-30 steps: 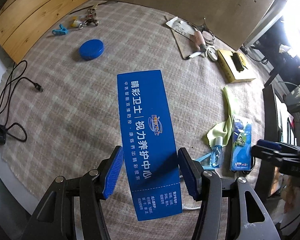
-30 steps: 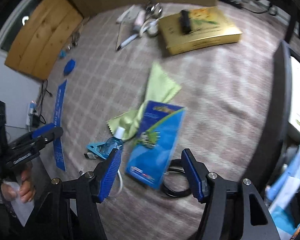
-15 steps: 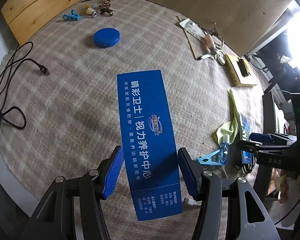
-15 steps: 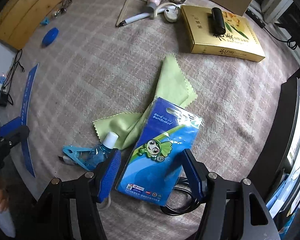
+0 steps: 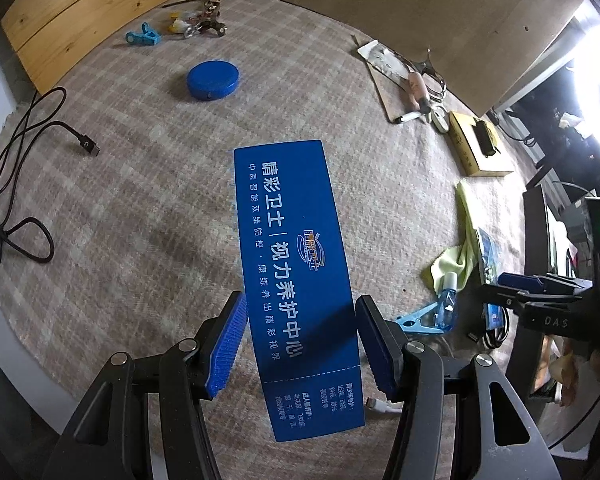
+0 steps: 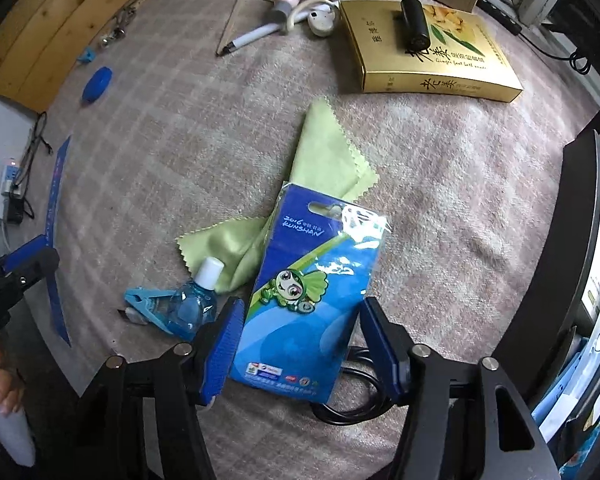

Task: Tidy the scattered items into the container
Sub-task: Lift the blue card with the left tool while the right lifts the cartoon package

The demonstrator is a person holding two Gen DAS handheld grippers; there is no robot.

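My left gripper (image 5: 300,344) is shut on a long flat blue carton (image 5: 292,240) with white Chinese print, held above the checked cloth. The right wrist view shows that carton (image 6: 56,216) edge-on at the left. My right gripper (image 6: 302,344) points straight down over a blue packet with a green mascot (image 6: 312,280). Its jaws are closing with the packet's lower end between the pads, which stand at the packet's edges. The packet lies flat, partly on a green cleaning cloth (image 6: 328,152). A small blue bottle (image 6: 190,304) and a blue clip (image 6: 144,300) lie just left of it.
A gold box (image 6: 432,52) with a black cylinder (image 6: 414,28) on top sits at the back, beside a pen (image 6: 252,36). A blue round lid (image 5: 212,80) and a black cable (image 5: 32,184) lie at the left. A monitor (image 6: 572,240) stands at the right edge. Another black cable (image 6: 356,404) lies under the packet.
The right gripper swung to look straight down over the mascot packet, and its pads have drawn in toward the packet's sides. The left gripper keeps the blue carton, tilting slightly.
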